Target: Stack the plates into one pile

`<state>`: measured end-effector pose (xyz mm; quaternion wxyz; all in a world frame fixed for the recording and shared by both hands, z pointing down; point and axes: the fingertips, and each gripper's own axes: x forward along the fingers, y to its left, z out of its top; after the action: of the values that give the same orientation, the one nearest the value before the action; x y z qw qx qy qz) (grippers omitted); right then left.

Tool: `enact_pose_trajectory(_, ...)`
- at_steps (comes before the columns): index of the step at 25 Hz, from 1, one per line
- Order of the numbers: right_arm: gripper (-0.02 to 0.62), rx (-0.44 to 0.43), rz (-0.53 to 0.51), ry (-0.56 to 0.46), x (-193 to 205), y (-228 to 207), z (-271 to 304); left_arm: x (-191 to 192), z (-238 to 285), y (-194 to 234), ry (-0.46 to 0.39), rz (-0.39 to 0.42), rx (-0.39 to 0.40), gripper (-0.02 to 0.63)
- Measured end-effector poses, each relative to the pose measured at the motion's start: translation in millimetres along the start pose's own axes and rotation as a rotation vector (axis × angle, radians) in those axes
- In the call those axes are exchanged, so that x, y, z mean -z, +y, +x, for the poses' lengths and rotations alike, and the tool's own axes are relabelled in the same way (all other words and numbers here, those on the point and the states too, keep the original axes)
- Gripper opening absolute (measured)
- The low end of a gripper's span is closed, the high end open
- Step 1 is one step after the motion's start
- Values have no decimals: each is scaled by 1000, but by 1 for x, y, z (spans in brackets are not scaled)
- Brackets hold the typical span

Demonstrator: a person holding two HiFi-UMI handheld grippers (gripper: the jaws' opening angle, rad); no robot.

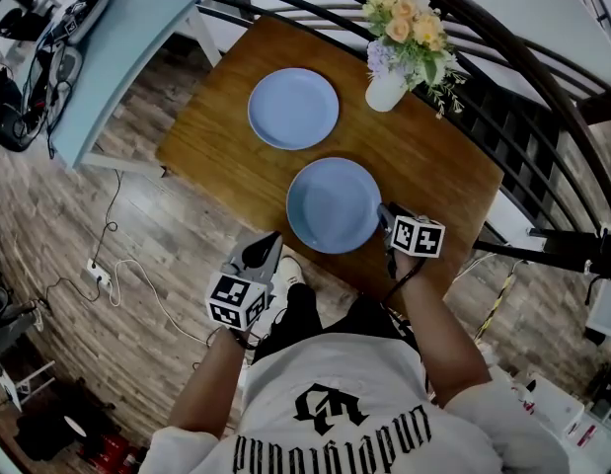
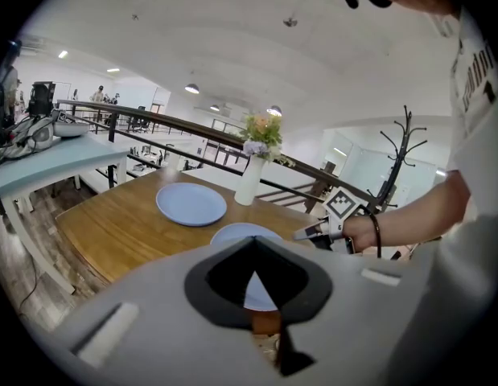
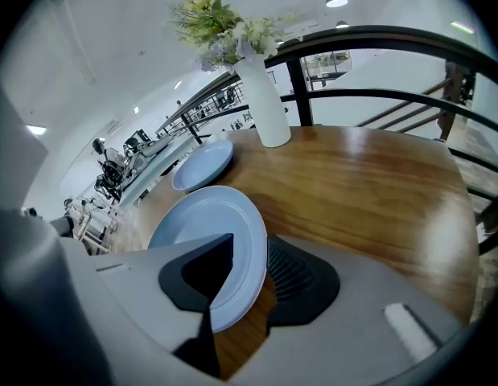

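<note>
Right tool (image 3: pixel 250 248) straddles the near blue plate's (image 1: pixel 333 203) rim, jaws apart, not gripping; left tool (image 1: pixel 273 240) is closed, empty. Next, likely: pinch the rim, carry onto far plate (image 1: pixel 293 108).

Two round pale-blue plates, flat, upright, unstacked. Near plate (image 1: pixel 334 204) at near edge of wooden table (image 1: pixel 438 166); far plate (image 1: pixel 293 108) farther in, close by, not touching.

table (image 1: pixel 226 166): bare wood left of both plates, open for approach. far plate (image 1: pixel 293 108) and near plate (image 1: pixel 334 204) lie close, only a narrow strip between. vase (image 1: pixel 386 91) just right of far plate blocks that side. railing (image 1: pixel 502 117) hems far and right edges.
</note>
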<state>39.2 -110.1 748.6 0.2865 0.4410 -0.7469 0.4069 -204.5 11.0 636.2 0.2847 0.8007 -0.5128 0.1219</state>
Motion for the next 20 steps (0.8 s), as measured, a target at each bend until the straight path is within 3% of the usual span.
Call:
enact_pose_trajectory(14,101,-9,-148,-93,-12,64,-39,-26,-36,12,-71,58,19,46)
enact_pose_trajectory(20,18,-28,-240,-175,-27,106,-70,-51,-59,12,-116,103,23,46)
